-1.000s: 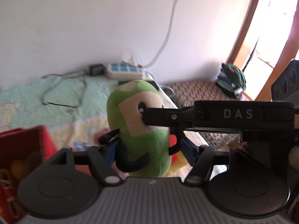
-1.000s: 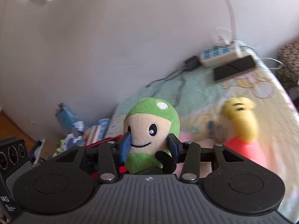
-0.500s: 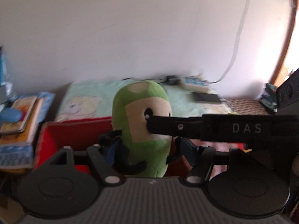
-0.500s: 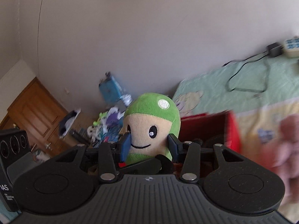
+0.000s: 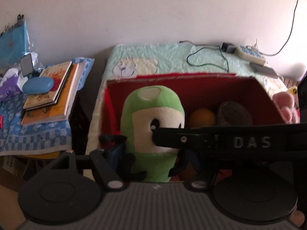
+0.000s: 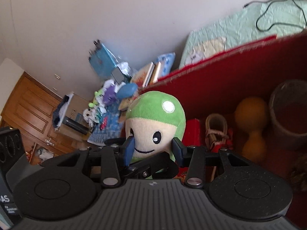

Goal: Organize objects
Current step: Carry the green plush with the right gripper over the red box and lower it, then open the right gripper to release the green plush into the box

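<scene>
You have the green plush doll (image 5: 153, 134) pinched between both sets of tongs: the left tongs (image 5: 151, 160) are clamped on its lower body, and the right tongs (image 6: 152, 150) squeeze its cheeks from either side, with the other tool's arm crossing its face in the left wrist view. The doll hangs over the near left part of the red box (image 5: 191, 84), which sits on the bed (image 5: 172, 57), so I judge this item to be at the point of being lowered in but not yet released. Already in the box are an orange toy (image 6: 251, 118), a brown cup-like thing (image 6: 287, 115) and a small shoe-like item (image 6: 216, 128), so part of the sorting looks done; a pink plush (image 5: 285, 105) lies outside the box at 3 o'clock, probably next. Compared with a second ago, the view has swung off the open bedspread with the power strip ahead and onto the box, which now fills the middle of both views, with the stack of books (image 5: 51, 94) at 9 o'clock; your grip on the doll is unchanged.
</scene>
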The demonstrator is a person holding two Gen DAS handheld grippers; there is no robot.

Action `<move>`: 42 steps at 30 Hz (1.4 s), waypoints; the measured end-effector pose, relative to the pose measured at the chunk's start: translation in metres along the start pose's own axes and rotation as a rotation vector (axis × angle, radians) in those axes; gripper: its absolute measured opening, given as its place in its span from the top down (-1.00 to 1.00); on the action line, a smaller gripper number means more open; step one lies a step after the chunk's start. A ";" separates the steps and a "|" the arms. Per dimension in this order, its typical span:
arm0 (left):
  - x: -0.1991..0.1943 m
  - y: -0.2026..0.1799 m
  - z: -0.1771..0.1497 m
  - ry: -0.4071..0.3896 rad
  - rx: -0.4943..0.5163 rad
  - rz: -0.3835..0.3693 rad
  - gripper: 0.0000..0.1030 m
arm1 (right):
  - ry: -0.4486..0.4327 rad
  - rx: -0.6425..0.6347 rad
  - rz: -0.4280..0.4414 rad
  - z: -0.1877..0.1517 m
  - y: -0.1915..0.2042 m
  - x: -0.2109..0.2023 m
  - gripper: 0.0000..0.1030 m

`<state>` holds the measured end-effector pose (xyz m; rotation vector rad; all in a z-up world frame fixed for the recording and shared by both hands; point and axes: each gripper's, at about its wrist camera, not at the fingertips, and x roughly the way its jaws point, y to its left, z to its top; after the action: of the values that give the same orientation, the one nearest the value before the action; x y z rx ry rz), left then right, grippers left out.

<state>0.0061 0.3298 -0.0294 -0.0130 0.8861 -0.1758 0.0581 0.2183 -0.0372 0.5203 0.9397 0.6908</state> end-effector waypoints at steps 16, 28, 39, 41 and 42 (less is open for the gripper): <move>-0.005 -0.003 -0.002 0.021 0.036 0.016 -0.41 | 0.081 0.075 0.000 -0.005 -0.011 0.007 0.05; -0.025 -0.026 0.009 0.050 0.015 0.074 -0.41 | -0.071 -0.041 -0.197 -0.010 -0.009 -0.058 0.05; -0.050 -0.099 0.016 0.026 0.082 0.091 -0.42 | -0.189 -0.101 -0.327 -0.016 -0.030 -0.139 0.04; -0.051 -0.118 0.016 0.025 0.099 0.076 -0.42 | -0.212 -0.103 -0.347 -0.017 -0.039 -0.155 0.04; -0.052 -0.129 0.016 0.022 0.112 0.073 -0.42 | -0.219 -0.100 -0.355 -0.017 -0.043 -0.163 0.04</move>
<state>-0.0327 0.2101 0.0310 0.1260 0.8959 -0.1576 -0.0096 0.0719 0.0151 0.3211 0.7614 0.3493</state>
